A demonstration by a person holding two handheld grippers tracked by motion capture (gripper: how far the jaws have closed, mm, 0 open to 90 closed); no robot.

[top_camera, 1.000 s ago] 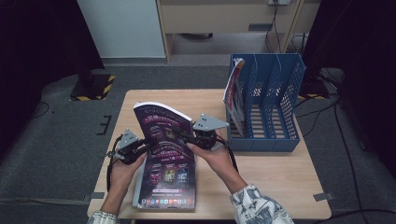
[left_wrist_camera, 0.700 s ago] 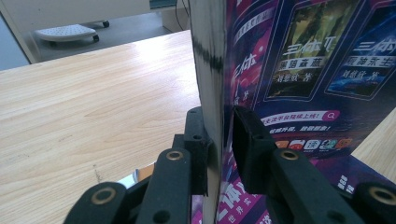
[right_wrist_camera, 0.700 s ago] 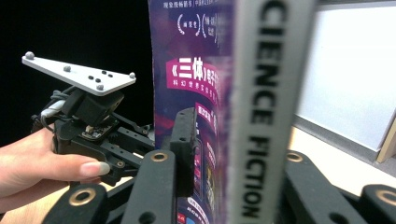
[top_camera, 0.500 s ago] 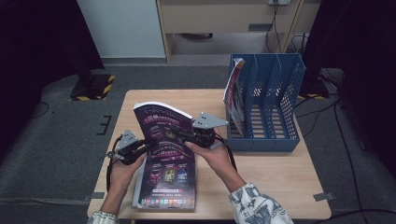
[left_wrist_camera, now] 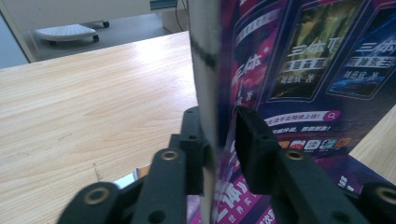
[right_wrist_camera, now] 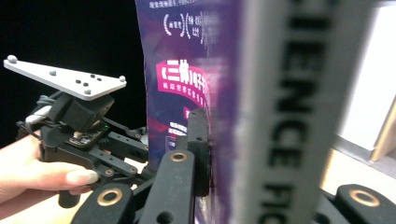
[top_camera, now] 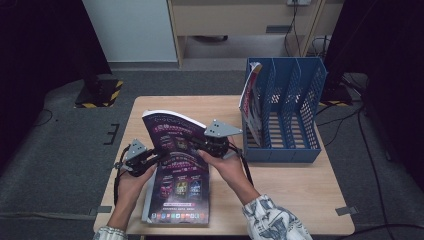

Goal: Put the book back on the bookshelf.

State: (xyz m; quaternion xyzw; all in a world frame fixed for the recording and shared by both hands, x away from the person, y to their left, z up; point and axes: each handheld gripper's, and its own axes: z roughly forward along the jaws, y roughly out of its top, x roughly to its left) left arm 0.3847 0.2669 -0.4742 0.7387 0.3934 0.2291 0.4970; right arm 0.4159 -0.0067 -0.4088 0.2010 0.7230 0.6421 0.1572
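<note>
Your left tongs (top_camera: 159, 156) and right tongs (top_camera: 196, 143) both clamp the purple magazine (top_camera: 176, 165), the left having just eased, the right just tightened. It stands tilted on the table (top_camera: 300, 195), just left of the blue file rack (top_camera: 285, 115).

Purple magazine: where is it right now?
High view: the purple magazine is tilted up at the table's front-left, between both tools, left of the blue file rack.
</note>
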